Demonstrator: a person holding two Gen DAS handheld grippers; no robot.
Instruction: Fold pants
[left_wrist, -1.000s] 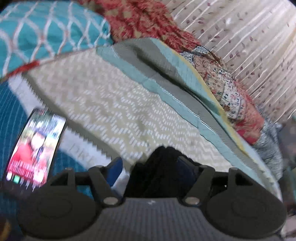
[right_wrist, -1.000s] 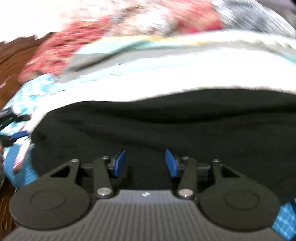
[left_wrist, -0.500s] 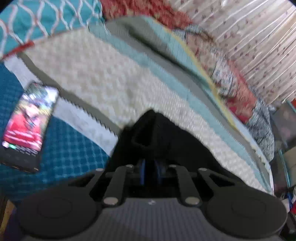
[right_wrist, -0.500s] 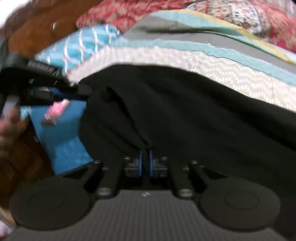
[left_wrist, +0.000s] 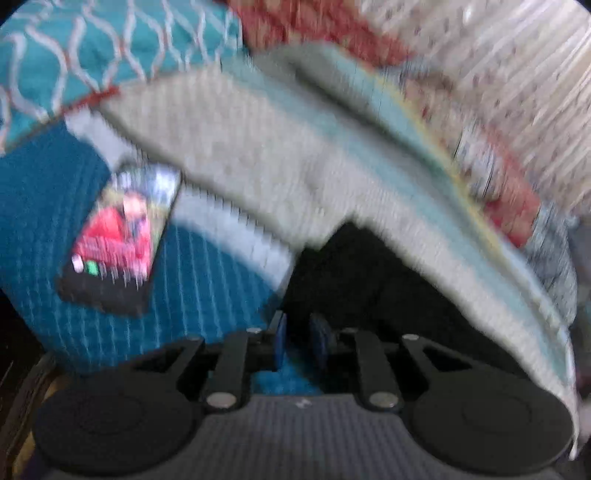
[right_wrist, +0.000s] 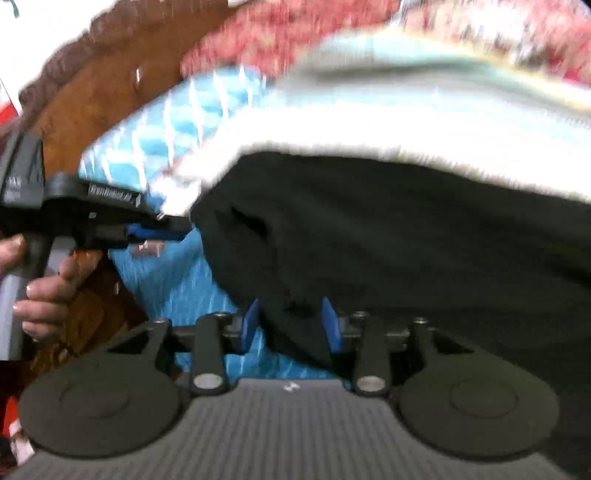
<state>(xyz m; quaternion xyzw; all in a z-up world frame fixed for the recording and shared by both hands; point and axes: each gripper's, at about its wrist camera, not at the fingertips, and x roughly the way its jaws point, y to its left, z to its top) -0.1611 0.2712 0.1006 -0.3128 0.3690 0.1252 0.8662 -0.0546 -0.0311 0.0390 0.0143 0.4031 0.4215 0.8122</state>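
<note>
Black pants (right_wrist: 406, 251) lie spread over a teal quilted bedspread (left_wrist: 207, 295), their far edge against a cream-patterned blanket (left_wrist: 266, 177). At far left a lit phone (left_wrist: 118, 240) rests on the teal cloth. Next comes the left gripper (left_wrist: 298, 341): its jaws have just eased apart a little, leaving a narrow gap with only bedspread showing through, the pants just beside it. Further right, the right gripper (right_wrist: 290, 326) has just been opening; the pants' edge sits loosely between its blue pads (right_wrist: 330, 325).
</note>
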